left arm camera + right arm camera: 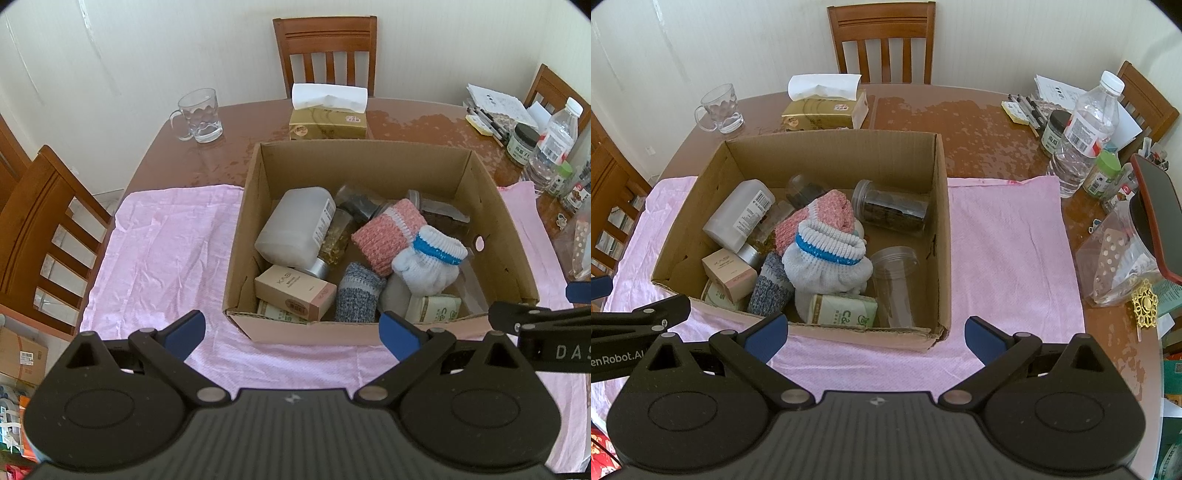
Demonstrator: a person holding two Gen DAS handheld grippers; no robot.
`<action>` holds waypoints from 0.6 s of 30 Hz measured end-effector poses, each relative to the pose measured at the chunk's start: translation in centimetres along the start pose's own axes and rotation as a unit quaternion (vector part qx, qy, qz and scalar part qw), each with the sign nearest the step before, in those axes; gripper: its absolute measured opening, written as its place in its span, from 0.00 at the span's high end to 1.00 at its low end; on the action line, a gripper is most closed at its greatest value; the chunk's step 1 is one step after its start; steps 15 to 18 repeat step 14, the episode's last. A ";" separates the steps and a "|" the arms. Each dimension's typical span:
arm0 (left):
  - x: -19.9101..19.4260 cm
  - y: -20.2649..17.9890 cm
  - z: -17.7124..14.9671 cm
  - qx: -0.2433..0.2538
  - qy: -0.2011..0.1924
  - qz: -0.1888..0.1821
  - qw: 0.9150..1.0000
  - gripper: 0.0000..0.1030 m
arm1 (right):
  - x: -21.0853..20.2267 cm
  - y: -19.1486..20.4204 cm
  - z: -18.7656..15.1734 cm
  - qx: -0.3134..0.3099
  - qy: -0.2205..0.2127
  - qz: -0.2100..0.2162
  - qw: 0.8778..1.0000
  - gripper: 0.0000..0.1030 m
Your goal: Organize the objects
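Both the left gripper [291, 328] and the right gripper [875, 334] hover with fingers spread wide, holding nothing. Just ahead of them, the cardboard box [942, 229] on the pink cloth [1004, 251] already holds socks [827, 258], bottles and packets jumbled together. This fits either a finished gathering or a sorting-out yet to come.

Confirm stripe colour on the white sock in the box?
Blue: one band around the cuff of the white sock in the cardboard box. Clearest in the right wrist view.

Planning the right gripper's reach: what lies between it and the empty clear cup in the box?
Right wrist view: bare pink cloth, then the box's front wall, between right gripper and clear cup.
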State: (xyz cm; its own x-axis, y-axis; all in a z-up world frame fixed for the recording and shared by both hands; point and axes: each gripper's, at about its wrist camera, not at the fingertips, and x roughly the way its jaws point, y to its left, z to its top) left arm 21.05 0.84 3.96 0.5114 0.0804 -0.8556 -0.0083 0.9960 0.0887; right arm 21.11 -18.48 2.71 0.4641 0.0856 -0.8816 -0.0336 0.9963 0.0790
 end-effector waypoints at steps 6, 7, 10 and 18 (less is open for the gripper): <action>0.0 0.0 0.0 0.001 0.000 -0.003 1.000 0.03 | 0.0 0.1 0.0 -0.001 0.000 0.000 1.000 0.00; -0.1 -0.1 0.0 0.001 0.000 -0.003 1.000 0.03 | 0.0 0.1 0.0 -0.001 0.000 0.000 1.000 0.00; -0.1 -0.1 0.1 0.000 0.000 -0.005 1.000 0.03 | 0.0 0.1 0.0 0.000 0.000 0.000 1.000 0.00; -0.1 -0.2 -0.1 0.002 0.001 -0.007 1.000 0.03 | 0.0 0.2 0.0 0.000 0.000 0.000 1.000 0.00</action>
